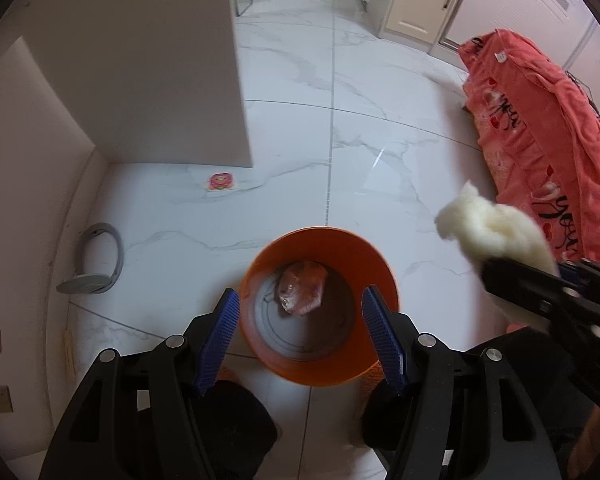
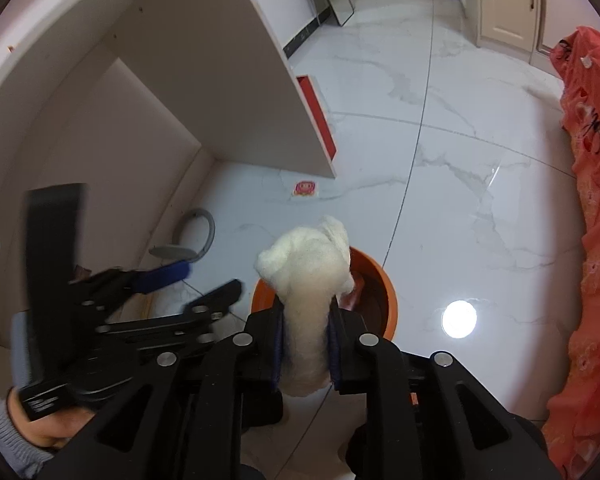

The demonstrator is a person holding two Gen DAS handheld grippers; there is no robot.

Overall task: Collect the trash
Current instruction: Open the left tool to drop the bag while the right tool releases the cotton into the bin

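Observation:
An orange trash bin stands on the white marble floor; a crumpled pinkish plastic wrapper lies inside it. My left gripper is open and empty, hovering above the bin's near rim. My right gripper is shut on a white cotton wad and holds it just above the bin, at its near left edge. The wad also shows in the left wrist view, to the right of the bin. The left gripper shows at left in the right wrist view.
A white cabinet panel stands to the left. A pink sticker and a grey hose ring lie on the floor. A coral blanket covers furniture at right. Cream cabinets stand at the back.

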